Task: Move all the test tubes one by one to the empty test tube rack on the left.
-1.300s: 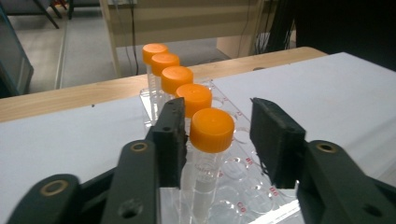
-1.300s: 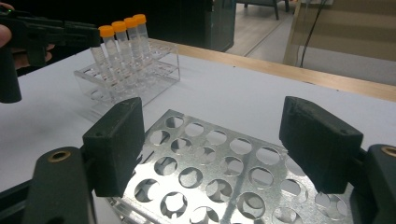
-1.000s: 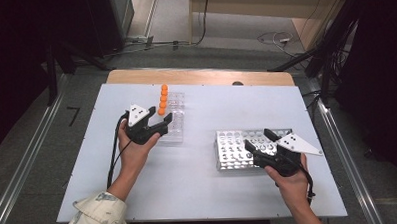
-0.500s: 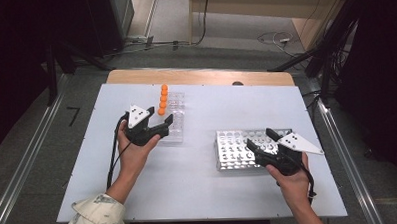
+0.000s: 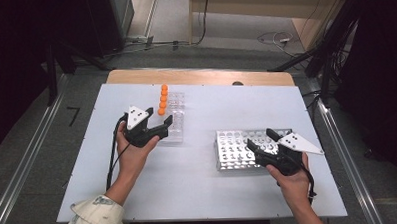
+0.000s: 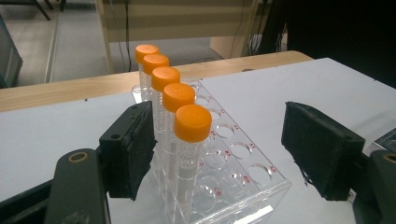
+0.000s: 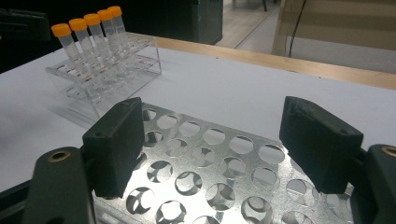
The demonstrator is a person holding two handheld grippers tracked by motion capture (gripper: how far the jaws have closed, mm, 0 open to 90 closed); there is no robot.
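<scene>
Left tool (image 6: 219,154), just widened, is set apart around the nearest orange-capped tube (image 6: 190,140); an off-centre closure risks tipping it.

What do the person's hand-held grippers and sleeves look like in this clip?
Both the left hand-held gripper and the right hand-held gripper are black with two flat padded jaws, a grey three-cornered plate on top and a trailing black cable. The left arm wears a pale sleeve.

My left gripper (image 5: 159,129), jaws just opening, sits at the clear rack (image 5: 174,118) of orange-capped tubes (image 5: 162,99); my right gripper (image 5: 260,141) rests over the metal rack (image 5: 233,148).
</scene>
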